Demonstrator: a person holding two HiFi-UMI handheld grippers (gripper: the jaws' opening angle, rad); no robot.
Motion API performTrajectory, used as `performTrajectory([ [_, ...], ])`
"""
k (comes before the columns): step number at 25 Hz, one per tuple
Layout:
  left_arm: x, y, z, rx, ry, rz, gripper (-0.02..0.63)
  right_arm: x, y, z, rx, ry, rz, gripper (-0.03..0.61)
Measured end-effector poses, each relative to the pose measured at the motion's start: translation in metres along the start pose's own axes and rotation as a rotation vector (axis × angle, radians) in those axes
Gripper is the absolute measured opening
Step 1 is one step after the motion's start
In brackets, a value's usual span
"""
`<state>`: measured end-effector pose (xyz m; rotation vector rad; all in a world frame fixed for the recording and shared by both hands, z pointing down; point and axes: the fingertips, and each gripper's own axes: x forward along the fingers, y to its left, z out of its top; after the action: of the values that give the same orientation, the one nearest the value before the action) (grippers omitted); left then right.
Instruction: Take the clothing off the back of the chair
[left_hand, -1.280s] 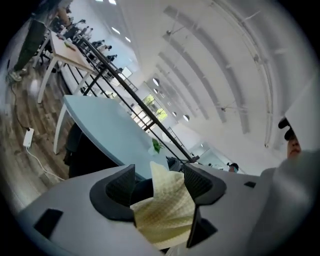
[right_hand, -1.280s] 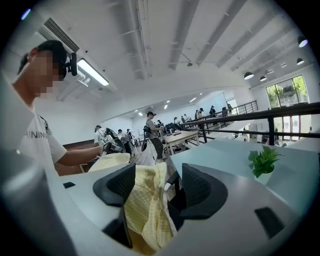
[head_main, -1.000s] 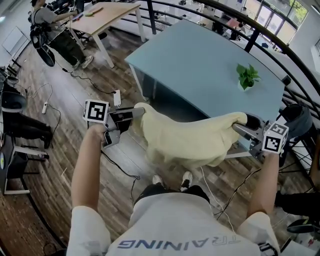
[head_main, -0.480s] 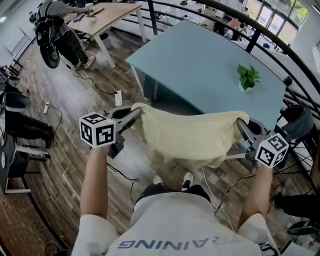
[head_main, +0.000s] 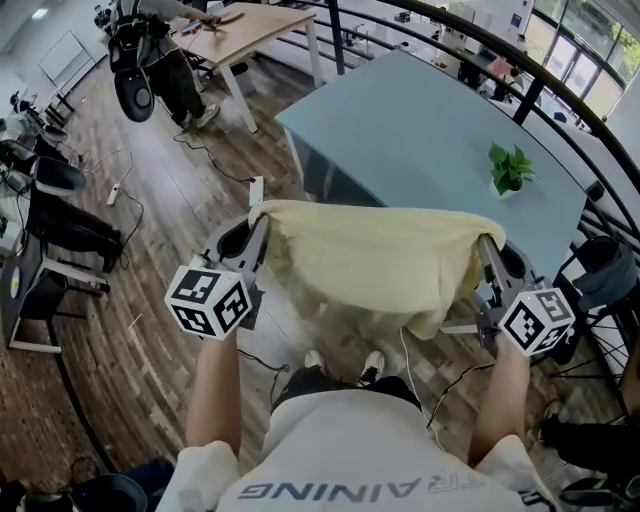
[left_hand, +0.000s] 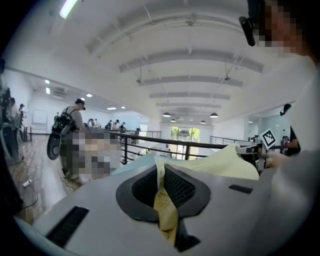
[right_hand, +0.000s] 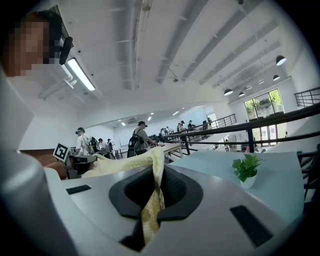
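Left gripper (head_main: 258, 222): jaws clamped on the garment's (head_main: 375, 262) top left corner; the left gripper view shows yellow cloth pinched between my pads.
Right gripper (head_main: 488, 245): jaws clamped on the top right corner; a fold of the same cloth runs through them.
Garment: pale yellow; stretched between my two grippers; top edge nearly level; body hanging slack in front of me, above the floor (head_main: 150, 230) and my shoes (head_main: 345, 362).
Table (head_main: 430, 130): light blue; just beyond the garment; a small plant (head_main: 510, 168) stands on it.
Desk (head_main: 255, 25): wooden; far left; a person (head_main: 160, 50) stands beside it.
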<state>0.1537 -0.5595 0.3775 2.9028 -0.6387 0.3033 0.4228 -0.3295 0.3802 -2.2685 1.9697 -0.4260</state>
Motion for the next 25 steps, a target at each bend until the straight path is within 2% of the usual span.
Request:
performTrajectory([
  [5, -0.040, -0.013, 0.013, 0.008, -0.129, 0.110, 0.052, -0.008, 0.011, 0.014, -0.016, -0.036, 0.030, 0.034],
  [9, -0.070, -0.023, 0.010, 0.029, -0.172, 0.152, 0.052, -0.026, 0.027, 0.016, -0.037, -0.082, 0.024, 0.034],
  [15, -0.122, -0.037, 0.001, 0.036, -0.219, 0.159, 0.052, -0.063, 0.063, 0.011, -0.064, -0.145, -0.016, 0.034],
  [19, -0.162, -0.050, -0.006, 0.036, -0.238, 0.134, 0.051, -0.101, 0.092, 0.006, -0.074, -0.174, -0.053, 0.034],
  [25, -0.222, -0.071, -0.028, 0.039, -0.234, 0.098, 0.051, -0.157, 0.129, -0.022, -0.062, -0.165, -0.092, 0.034],
])
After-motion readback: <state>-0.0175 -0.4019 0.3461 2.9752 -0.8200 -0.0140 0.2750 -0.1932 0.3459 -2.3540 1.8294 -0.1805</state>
